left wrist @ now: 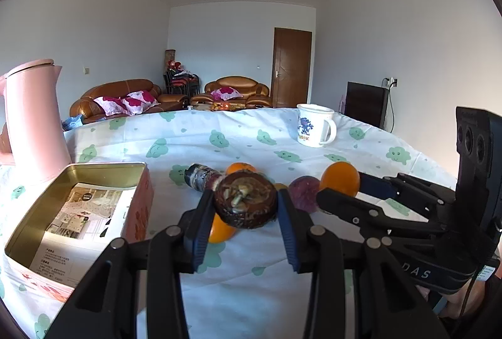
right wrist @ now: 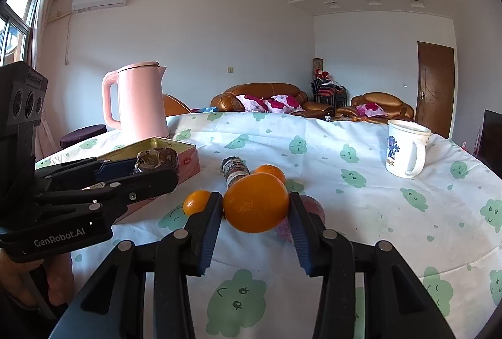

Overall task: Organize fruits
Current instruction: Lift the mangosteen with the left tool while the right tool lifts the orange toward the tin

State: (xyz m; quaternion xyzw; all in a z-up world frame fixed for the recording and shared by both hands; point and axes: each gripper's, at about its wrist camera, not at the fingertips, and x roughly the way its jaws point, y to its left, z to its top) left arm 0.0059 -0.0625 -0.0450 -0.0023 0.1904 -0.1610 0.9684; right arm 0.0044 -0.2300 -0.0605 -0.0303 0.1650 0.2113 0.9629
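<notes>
- The left tool (left wrist: 246, 207), with black arms and blue pads, is clamped on a dark brown, rough-skinned round fruit (left wrist: 245, 203), held clear of the cloth at the centre of the left wrist frame; the right wrist view shows this tool (right wrist: 157, 171) at middle left.
- The right tool (right wrist: 255, 207) grips a large smooth orange (right wrist: 255, 202) between its blue pads at the centre of its own frame; in the left wrist view this tool (left wrist: 340, 185) enters from the right edge.
- Just below the brown fruit in the left wrist frame, a small orange (left wrist: 219, 230) rests on the cloth, partly hidden by the left pad.
- Beyond the held fruits lies a dull purple round fruit (left wrist: 303, 193), touching the right tool's lower finger as seen there.
- Further back another small orange (left wrist: 240, 168) sits beside a short bottle with a dark cap and a patterned label (left wrist: 200, 177), lying on its side.
- An open rectangular gold-lined tin with pink sides (left wrist: 28, 232) fills the lower left; a printed leaflet (left wrist: 78, 223) lies in it.
- A tall pink kettle (left wrist: 31, 119) stands behind the tin at the left edge.
- A white mug with a blue figure (left wrist: 313, 125) stands at upper right, well apart from the fruit.
- The bench is covered with a white cloth printed with green clouds (left wrist: 251, 292).
</notes>
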